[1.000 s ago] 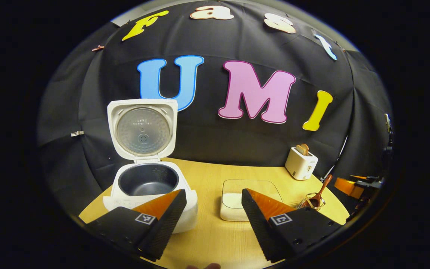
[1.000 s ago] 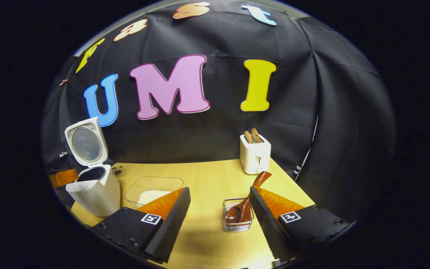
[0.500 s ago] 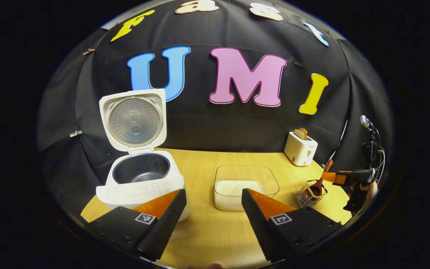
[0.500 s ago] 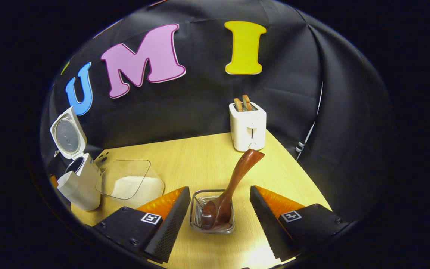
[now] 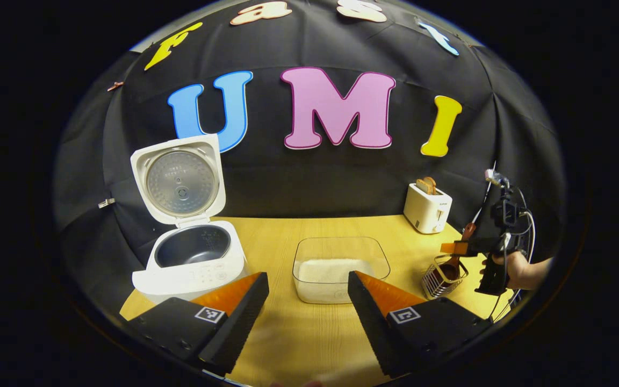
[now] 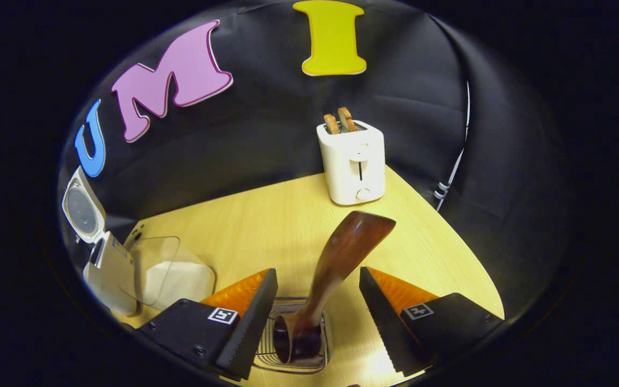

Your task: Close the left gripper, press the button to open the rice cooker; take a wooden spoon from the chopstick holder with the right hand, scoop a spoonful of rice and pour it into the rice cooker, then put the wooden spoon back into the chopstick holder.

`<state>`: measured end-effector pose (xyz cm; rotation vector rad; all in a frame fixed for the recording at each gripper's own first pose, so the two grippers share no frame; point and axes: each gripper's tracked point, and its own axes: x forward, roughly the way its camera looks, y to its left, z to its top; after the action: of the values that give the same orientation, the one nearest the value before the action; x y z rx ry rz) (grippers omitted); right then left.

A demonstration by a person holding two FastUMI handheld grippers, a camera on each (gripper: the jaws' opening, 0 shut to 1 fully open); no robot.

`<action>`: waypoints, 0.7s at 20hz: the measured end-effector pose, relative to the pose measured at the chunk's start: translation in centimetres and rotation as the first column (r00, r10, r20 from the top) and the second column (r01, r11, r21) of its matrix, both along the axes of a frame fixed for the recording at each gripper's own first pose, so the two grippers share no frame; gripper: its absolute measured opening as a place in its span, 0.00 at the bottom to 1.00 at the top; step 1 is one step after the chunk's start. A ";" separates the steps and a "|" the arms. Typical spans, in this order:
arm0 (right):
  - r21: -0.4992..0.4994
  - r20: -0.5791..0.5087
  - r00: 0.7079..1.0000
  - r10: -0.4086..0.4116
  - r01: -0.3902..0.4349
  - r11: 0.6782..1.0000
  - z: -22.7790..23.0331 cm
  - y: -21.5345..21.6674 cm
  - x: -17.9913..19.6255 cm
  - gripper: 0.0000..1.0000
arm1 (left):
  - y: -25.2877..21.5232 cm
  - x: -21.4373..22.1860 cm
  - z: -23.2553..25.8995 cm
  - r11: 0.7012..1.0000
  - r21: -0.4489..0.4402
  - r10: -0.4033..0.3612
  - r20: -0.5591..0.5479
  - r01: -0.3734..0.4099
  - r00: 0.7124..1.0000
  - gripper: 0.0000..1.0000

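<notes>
The wooden spoon (image 6: 336, 263) stands bowl-down in the wire chopstick holder (image 6: 293, 352) at the table's (image 6: 266, 226) near right, its handle between the spread fingers of the right gripper (image 6: 317, 322), untouched. The left gripper (image 5: 308, 301), also spread, hovers before the open rice cooker (image 5: 191, 258) and rice container (image 5: 340, 266).

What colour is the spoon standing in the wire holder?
The wooden spoon is dark reddish brown, clearest in the right gripper view.
</notes>
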<state>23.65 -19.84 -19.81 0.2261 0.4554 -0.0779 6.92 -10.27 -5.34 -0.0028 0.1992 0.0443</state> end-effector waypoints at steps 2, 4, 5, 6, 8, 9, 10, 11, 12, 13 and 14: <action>0.029 -0.002 1.000 0.013 -0.013 0.999 -0.4 0.5 0.8 0.81 | -0.4 0.0 0.1 1.000 0.012 -0.005 0.001 0.005 1.000 0.95; 0.050 -0.003 0.999 0.034 -0.034 0.998 -0.6 1.2 1.3 0.77 | -0.3 -0.1 0.0 1.000 0.023 0.006 -0.003 -0.006 1.000 0.95; 0.051 0.000 0.999 0.041 -0.041 0.998 -0.5 1.3 1.5 0.71 | -0.2 -0.1 0.1 1.000 0.027 0.016 0.002 -0.016 1.000 0.95; 0.045 0.008 0.999 0.041 -0.041 0.998 -0.5 1.2 1.8 0.44 | -0.4 -0.1 0.1 0.999 0.028 0.019 0.006 -0.019 1.000 0.95; 0.045 0.004 0.999 0.032 -0.033 0.998 -0.8 0.6 1.9 0.25 | -0.8 0.0 0.0 1.000 0.027 0.012 0.004 -0.012 1.000 0.95; 0.063 -0.008 1.000 0.030 -0.030 0.998 -0.8 0.6 1.8 0.20 | -1.0 0.1 0.1 1.000 0.029 0.008 0.003 -0.008 1.000 0.95; 0.087 -0.015 0.999 0.030 -0.029 0.996 -0.7 0.5 1.8 0.32 | -1.3 0.3 0.0 1.000 0.031 0.002 0.003 -0.002 1.000 0.95; 0.120 -0.027 0.999 0.034 -0.031 0.992 -0.9 0.7 2.0 0.19 | -1.5 0.3 0.2 0.999 0.034 -0.005 0.006 0.004 1.000 0.95; 0.147 -0.030 0.999 0.037 -0.032 0.989 -0.9 0.9 2.1 0.26 | -1.6 0.2 0.3 0.999 0.039 -0.010 0.008 0.010 1.000 0.95; 0.165 -0.035 0.998 0.043 -0.037 0.986 -0.8 1.3 2.2 0.24 | -1.7 0.1 0.2 0.999 0.043 -0.013 0.010 0.013 1.000 0.95; 0.149 -0.033 0.998 0.044 -0.038 0.988 -0.2 1.4 1.6 0.20 | -1.7 0.1 0.1 0.999 0.045 -0.017 0.010 0.016 1.000 0.95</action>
<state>25.26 -18.49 -20.04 0.3623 0.5027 -0.0076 7.01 -11.98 -5.26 0.0434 0.1876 0.0322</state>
